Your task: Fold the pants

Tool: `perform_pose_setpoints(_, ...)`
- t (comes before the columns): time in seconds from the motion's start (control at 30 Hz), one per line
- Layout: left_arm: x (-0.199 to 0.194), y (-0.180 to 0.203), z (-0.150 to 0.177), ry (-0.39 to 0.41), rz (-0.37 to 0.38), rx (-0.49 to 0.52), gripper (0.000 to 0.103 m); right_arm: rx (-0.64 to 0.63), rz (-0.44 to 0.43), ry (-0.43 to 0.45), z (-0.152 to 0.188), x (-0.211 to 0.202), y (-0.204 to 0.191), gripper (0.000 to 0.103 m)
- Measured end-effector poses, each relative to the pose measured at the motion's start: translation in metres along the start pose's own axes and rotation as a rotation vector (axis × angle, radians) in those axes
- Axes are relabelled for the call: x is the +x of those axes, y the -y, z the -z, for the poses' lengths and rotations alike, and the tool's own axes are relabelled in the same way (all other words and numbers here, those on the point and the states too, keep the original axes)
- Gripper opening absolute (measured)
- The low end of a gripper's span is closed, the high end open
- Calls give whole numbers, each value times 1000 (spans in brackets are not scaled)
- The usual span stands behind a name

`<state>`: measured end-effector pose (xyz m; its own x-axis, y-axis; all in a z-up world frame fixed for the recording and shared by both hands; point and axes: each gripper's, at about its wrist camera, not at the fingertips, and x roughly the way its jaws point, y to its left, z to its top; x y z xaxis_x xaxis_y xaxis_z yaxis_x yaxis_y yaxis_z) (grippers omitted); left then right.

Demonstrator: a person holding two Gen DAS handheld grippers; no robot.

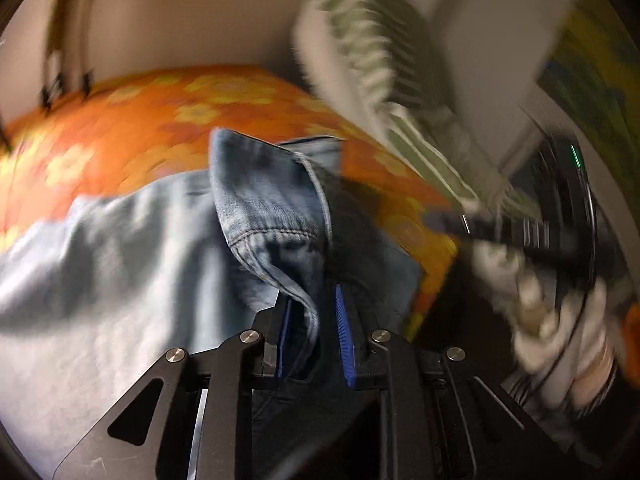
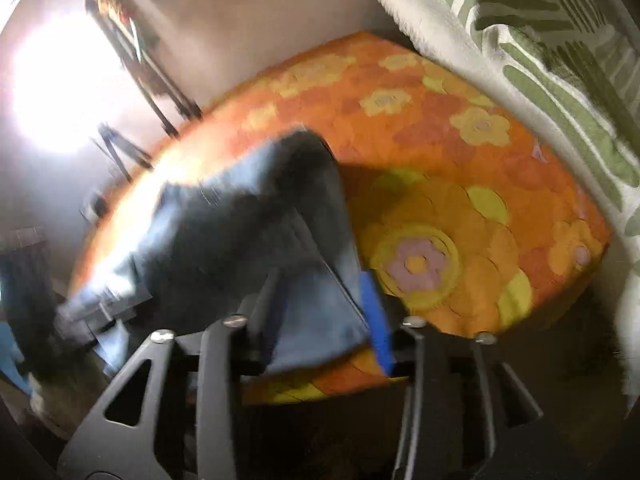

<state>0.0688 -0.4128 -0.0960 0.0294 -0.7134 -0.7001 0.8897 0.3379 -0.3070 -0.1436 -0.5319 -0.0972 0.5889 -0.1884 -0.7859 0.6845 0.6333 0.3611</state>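
Left gripper (image 1: pixel 310 328) pinches a hemmed edge of the jeans (image 1: pixel 264 216), jaws nearly closed. Right gripper (image 2: pixel 320 312) holds a folded denim edge between wider-set jaws. Jeans are lifted over the orange flowered bedcover (image 2: pixel 460 152); bare cover lies toward the striped pillow (image 2: pixel 560 92).

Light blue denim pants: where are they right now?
The light blue denim pants lie on the orange flowered bed cover, one hem raised between the left gripper fingers; the right wrist view shows another part between the right gripper fingers.

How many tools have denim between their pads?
2: the left tool has a hem of the jeans between its pads; the right tool has a denim fold. Blur hides contact.
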Motion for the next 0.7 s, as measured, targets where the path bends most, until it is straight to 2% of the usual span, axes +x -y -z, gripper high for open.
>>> perform_pose_setpoints(0.07,4,14,1,-9,-4,59,19,71,-115,-3,-12,0,5,51)
perform_pose_setpoints(0.13,7,21,5,-25,15,83,19,133,-192,-18,-23,6,8,55)
perform_pose_setpoints(0.23,15,34,9,-59,62,120,19,203,-266,-66,-40,25,13,56)
perform_pose_setpoints(0.33,17,37,12,-83,69,119,19,261,-323,-120,-52,45,21,63)
perform_pose_setpoints(0.43,5,29,12,-80,98,75,19,295,-311,-136,-63,61,33,63)
perform_pose_setpoints(0.5,-12,22,14,-59,111,68,21,305,-335,-151,-70,68,37,64)
perform_pose_setpoints(0.6,-38,10,22,-28,53,64,23,318,-358,-160,-83,79,43,64)
perform_pose_setpoints(0.7,-58,-11,37,-14,-48,43,23,274,-285,-162,-94,91,37,64)
